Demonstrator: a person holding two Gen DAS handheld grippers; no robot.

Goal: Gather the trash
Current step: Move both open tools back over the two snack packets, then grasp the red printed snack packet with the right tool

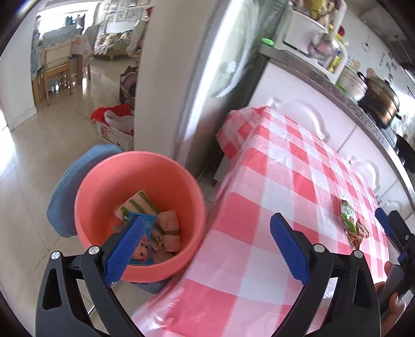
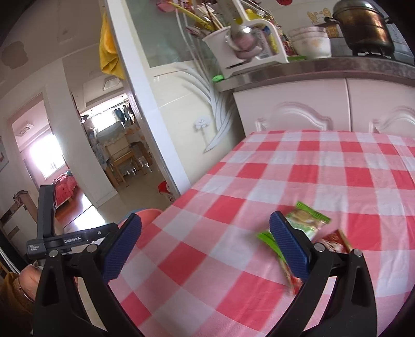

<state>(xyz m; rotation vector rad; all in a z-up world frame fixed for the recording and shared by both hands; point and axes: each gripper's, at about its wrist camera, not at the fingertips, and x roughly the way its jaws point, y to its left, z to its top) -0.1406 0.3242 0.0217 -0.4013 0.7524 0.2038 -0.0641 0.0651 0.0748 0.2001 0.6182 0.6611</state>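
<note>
Start at your left: the pink bucket (image 1: pixel 140 207) sits low beside the table edge, already holding several wrappers (image 1: pixel 145 223), with a blue cushion (image 1: pixel 64 197) behind it. Your left gripper (image 1: pixel 205 246) hangs over the bucket rim and the table corner, jaws spread wide with nothing between them. Further right, the last visible piece of trash, a green-and-red snack wrapper (image 2: pixel 308 228), lies flat on the checked tablecloth (image 2: pixel 259 181). Your right gripper (image 2: pixel 205 246) is just beside it, jaws also wide and empty, the right finger partly covering the wrapper from this view.

The risk, as I judge it: the wrapper is thin and flat on a glossy cloth, so the pads may slide over it or pinch up the cloth and drag it. Come in too shallow and you push the wrapper away. Your two grippers are near each other, so a hasty swing toward the bucket could knock them together.

Beyond the table stand white cabinets (image 2: pixel 337 103) and a cluttered counter with a pot (image 2: pixel 363 23); an open doorway at left leads to a tiled room
</note>
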